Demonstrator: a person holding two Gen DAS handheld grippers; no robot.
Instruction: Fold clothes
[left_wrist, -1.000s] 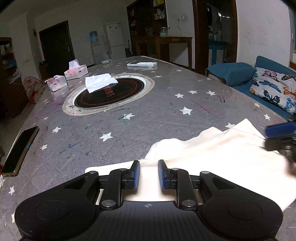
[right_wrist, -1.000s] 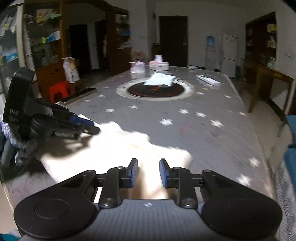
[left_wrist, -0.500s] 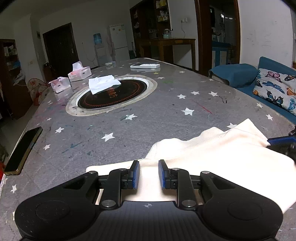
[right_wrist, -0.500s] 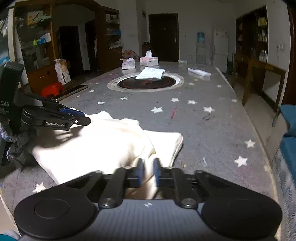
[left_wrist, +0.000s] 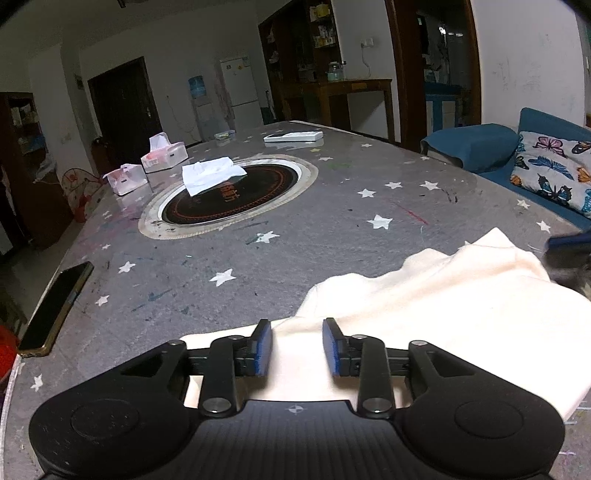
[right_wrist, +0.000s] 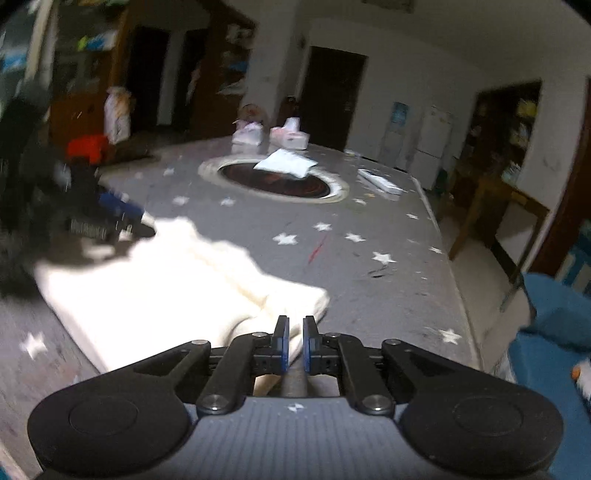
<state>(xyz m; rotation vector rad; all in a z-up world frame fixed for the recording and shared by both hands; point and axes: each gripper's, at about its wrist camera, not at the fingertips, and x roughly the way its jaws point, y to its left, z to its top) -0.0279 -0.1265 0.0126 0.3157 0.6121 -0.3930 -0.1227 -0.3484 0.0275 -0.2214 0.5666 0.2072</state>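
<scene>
Cream garment (left_wrist: 424, 317), soft, light and limp, lies bunched at the table's (left_wrist: 332, 229) near edge, the left gripper (left_wrist: 297, 347) spread above its hem and the right gripper (right_wrist: 293, 345) apparently pinching its corner, the sensible hold.

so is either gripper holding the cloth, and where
The right gripper pinches the cream cloth at its near corner. The left gripper is open, holding nothing.

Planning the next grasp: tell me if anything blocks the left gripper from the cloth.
Nothing visible does. The open left gripper sits right over the cloth; the phone lies off to its left.
</scene>
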